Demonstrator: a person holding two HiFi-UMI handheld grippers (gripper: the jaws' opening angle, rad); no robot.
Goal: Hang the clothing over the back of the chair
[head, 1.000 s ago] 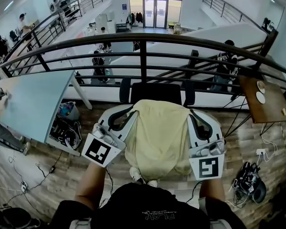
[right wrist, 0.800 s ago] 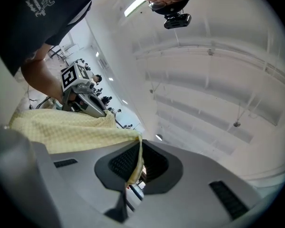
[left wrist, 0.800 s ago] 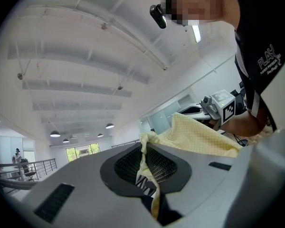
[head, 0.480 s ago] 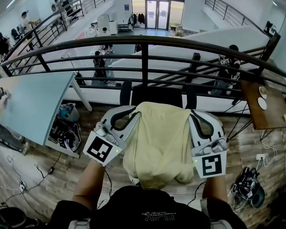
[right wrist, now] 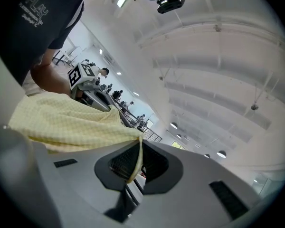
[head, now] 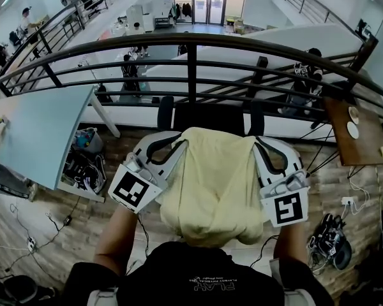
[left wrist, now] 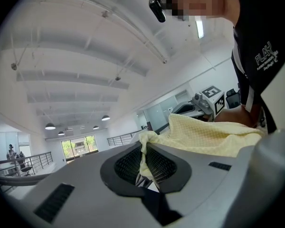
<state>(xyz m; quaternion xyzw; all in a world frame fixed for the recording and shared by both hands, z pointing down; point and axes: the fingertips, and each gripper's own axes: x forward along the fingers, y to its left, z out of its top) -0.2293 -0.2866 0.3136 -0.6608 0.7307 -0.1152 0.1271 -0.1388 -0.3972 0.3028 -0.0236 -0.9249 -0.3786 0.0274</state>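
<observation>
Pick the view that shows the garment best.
Head view: the whole garment hangs between the left gripper and right gripper. Each gripper view shows only the edge it pinches, plus a nearby fold.

You hold the pale yellow clothing (head: 210, 183) spread between the left gripper (head: 176, 146) and the right gripper (head: 258, 146) at centre frame. Its top edge sits just below the black chair (head: 207, 116) (which stands before a dark railing (head: 191, 42)). A pale blue table (head: 38, 132) fills the left.
</observation>
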